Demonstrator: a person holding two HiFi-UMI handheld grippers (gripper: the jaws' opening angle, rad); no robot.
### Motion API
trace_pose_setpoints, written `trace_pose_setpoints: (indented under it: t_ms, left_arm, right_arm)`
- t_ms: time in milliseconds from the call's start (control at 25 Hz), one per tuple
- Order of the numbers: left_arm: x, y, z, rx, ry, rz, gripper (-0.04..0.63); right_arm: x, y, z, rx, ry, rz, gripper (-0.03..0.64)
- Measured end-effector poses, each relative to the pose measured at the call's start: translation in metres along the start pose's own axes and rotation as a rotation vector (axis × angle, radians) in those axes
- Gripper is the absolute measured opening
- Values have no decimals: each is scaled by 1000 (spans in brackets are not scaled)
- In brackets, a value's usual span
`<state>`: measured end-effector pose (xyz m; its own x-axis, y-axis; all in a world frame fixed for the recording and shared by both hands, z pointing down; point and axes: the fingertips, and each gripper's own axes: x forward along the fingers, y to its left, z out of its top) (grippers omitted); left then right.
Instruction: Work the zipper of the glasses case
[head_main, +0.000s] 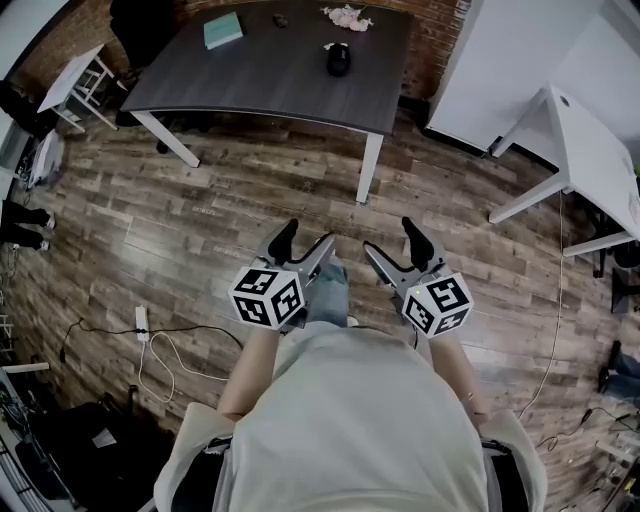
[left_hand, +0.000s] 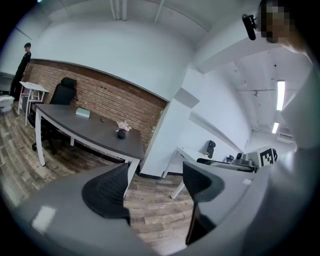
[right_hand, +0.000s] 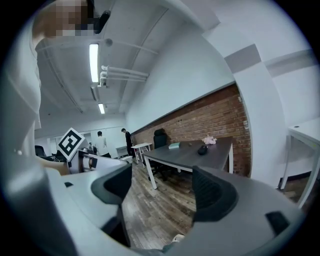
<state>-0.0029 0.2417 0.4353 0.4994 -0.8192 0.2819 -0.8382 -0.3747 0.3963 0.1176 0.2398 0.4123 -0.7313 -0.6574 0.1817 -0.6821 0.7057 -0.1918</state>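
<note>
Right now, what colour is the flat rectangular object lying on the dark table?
Pale teal. The flat rectangular object shows best in the head view.

Dark table (head_main: 290, 80), teal box (head_main: 223, 30), black case (head_main: 339, 60)

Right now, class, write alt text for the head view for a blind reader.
Seen from above, a person holds the left gripper and right gripper, both open and empty, over a wooden floor. Ahead stands a dark grey table bearing a dark object, a teal book and pink flowers.
</note>
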Motion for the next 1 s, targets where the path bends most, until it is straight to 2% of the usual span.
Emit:
trace_pose_setpoints:
  t_ms: [320, 800, 1000]
  left_arm:
    - [67, 42, 30, -15, 6, -12, 329]
    - [174, 155, 124, -34, 28, -47, 328]
    - [215, 197, 154, -50, 50, -84, 328]
  right_arm:
    - [60, -52, 9, 11, 31, -22, 354]
    - [219, -120, 73, -9, 24, -22, 354]
    - [275, -145, 91, -21, 25, -47, 354]
